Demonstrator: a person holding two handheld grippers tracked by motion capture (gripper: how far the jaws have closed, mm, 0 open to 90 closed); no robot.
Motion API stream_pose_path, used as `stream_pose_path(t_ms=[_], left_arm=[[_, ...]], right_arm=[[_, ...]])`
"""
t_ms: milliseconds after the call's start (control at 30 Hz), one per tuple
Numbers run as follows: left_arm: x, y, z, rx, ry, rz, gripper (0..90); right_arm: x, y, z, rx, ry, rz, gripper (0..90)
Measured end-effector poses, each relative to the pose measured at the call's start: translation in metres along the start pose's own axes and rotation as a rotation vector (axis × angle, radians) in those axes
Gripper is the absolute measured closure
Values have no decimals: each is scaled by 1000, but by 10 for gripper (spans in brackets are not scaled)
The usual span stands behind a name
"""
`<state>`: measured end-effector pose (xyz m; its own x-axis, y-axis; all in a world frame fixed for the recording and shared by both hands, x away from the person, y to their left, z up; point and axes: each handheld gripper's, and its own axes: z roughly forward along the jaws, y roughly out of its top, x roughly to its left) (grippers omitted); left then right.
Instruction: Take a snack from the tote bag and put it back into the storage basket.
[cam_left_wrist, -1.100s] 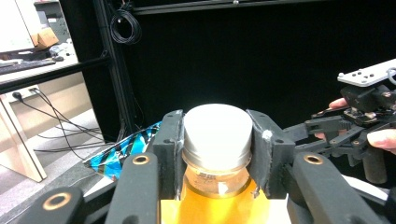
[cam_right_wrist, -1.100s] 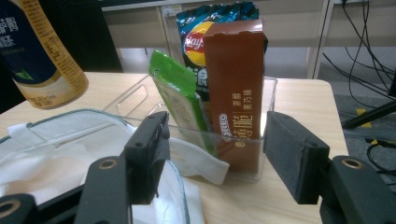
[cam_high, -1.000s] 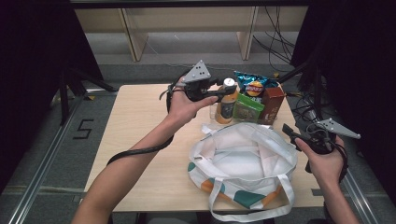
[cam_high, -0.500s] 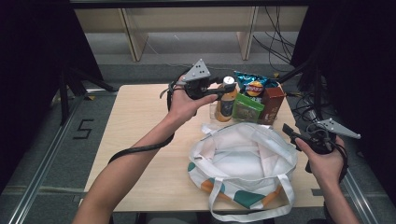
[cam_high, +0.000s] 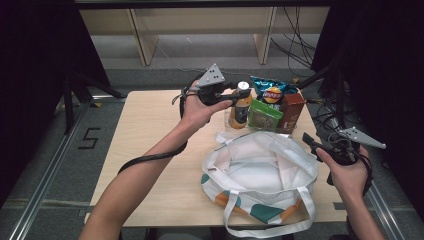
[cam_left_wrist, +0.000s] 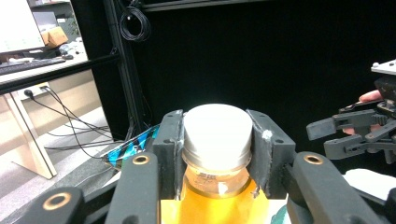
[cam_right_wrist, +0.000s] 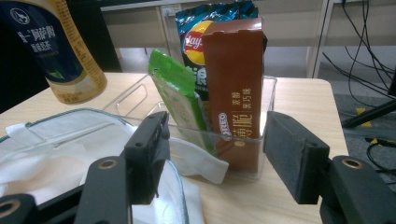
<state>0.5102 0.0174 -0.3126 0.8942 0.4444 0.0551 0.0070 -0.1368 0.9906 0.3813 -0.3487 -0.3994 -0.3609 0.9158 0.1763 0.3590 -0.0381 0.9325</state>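
Note:
An orange-juice bottle (cam_high: 241, 112) with a white cap (cam_left_wrist: 215, 127) stands on the table at the back, left of a clear bin. My left gripper (cam_high: 239, 93) is shut on the bottle's cap, with a pad on each side of it (cam_left_wrist: 215, 140). The bottle's blue label (cam_right_wrist: 53, 51) is at the upper left of the right gripper view. My right gripper (cam_high: 312, 145) hovers open by the right rim of a white tote bag (cam_high: 260, 167), with nothing between its jaws (cam_right_wrist: 215, 154). It also shows at the far right of the left gripper view (cam_left_wrist: 348, 135).
The clear plastic bin (cam_high: 280, 127) behind the bag holds a blue chips bag (cam_right_wrist: 201, 32), a green packet (cam_right_wrist: 180, 100) and a brown biscuit box (cam_right_wrist: 236, 88). The open bag, with teal and orange patches, lies at the table's front right. Cables hang off the table's right side.

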Motion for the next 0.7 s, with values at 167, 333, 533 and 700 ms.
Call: stream_pose_path(t_ms=[167,333,533,700], left_arm=[[2,-2,2,-1,3,0,588],[4,-2,4,4,6,8,588],[6,-4,5,6,9,10,588],[9,-6,6,14,16,13,588]], right_arm=[[-2,0,1,-5,8,-25,412],[-1,0,0,-6,-4,-19,412],[0,0,0,2,-5,0,412],[-2,0,2,-4,3,-30,412]])
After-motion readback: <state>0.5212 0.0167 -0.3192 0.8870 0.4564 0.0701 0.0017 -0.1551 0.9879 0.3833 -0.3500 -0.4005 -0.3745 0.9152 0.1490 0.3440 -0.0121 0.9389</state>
